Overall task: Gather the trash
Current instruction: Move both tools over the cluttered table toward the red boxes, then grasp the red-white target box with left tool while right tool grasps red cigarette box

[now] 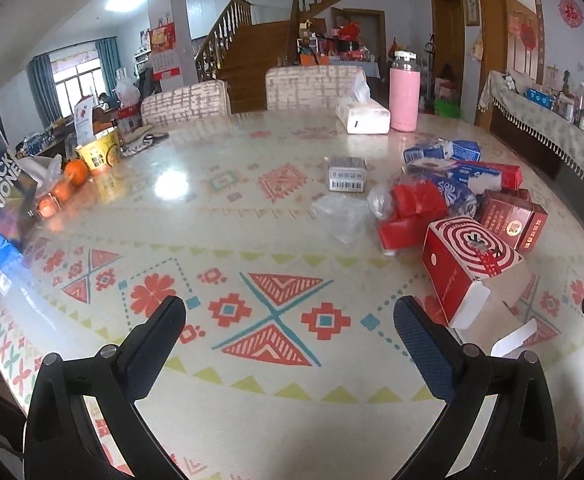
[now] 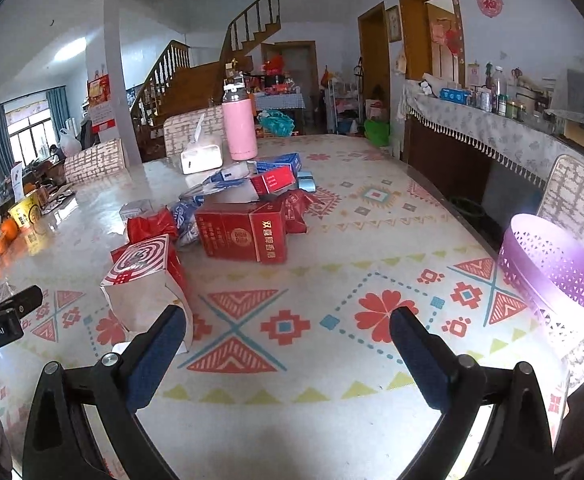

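Observation:
A heap of trash lies on the patterned table: a red box with white spirals (image 1: 470, 266) (image 2: 144, 276), a larger red carton (image 1: 512, 222) (image 2: 244, 232), red wrappers (image 1: 412, 208), blue and white packs (image 1: 444, 152) (image 2: 276, 162), a clear plastic bag (image 1: 342, 214) and a small grey box (image 1: 347, 173). A purple perforated basket (image 2: 552, 272) stands at the table's right edge. My left gripper (image 1: 290, 312) is open and empty, just left of the spiral box. My right gripper (image 2: 288, 320) is open and empty, between the spiral box and the basket.
A pink flask (image 1: 404, 96) (image 2: 239, 128) and a tissue box (image 1: 362, 114) (image 2: 202, 156) stand at the far side. Oranges (image 1: 77, 171), a yellow cup (image 1: 99, 148) and a dark bag (image 1: 0, 196) sit at the left. Chairs (image 1: 312, 82) line the far edge.

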Available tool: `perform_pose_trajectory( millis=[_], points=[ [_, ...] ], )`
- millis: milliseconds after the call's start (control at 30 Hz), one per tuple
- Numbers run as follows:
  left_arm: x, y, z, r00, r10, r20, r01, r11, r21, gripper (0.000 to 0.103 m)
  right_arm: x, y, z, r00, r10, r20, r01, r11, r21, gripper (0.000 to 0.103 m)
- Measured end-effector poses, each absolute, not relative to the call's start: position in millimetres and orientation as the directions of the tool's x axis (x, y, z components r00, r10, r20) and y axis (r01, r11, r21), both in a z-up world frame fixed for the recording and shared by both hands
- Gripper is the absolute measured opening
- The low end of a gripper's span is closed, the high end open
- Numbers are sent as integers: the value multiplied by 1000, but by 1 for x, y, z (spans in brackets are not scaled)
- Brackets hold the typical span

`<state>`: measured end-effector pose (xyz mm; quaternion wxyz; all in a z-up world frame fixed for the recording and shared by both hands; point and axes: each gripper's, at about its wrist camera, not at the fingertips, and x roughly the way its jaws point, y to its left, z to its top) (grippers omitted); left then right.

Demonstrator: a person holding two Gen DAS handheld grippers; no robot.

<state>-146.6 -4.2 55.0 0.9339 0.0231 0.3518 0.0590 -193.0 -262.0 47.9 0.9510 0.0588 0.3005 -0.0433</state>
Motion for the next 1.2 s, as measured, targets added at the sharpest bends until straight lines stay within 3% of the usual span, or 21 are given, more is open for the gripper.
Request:
perform_pose_trajectory(
  millis=[533, 633, 767, 1100, 1133, 1200],
  points=[
    [-133, -14, 44, 707, 63, -704, -40, 998, 49, 103, -190, -268, 43, 800, -26, -599, 125, 984, 125, 103],
    [-133, -16, 45, 708, 26, -706, -10, 1000, 27, 103, -194, -275, 46, 812, -40, -583, 153, 977, 146, 101],
    [-133, -23, 49, 704, -72, -707, 63, 997, -39, 103, -195, -284, 49, 816, -79, -573, 188, 973, 133, 90],
    [-102, -76, 46, 640, -238, -730, 270, 960, -76, 103, -189, -294, 46, 802, -33, -597, 168, 971, 171, 90],
    [-95, -79, 43, 630, -243, -738, 270, 959, -85, 102, -189, -294, 46, 801, -29, -598, 164, 971, 173, 90],
    [-86, -82, 37, 608, -260, -750, 275, 955, -109, 88, -187, -295, 46, 795, -9, -606, 149, 972, 181, 90]
  ],
)
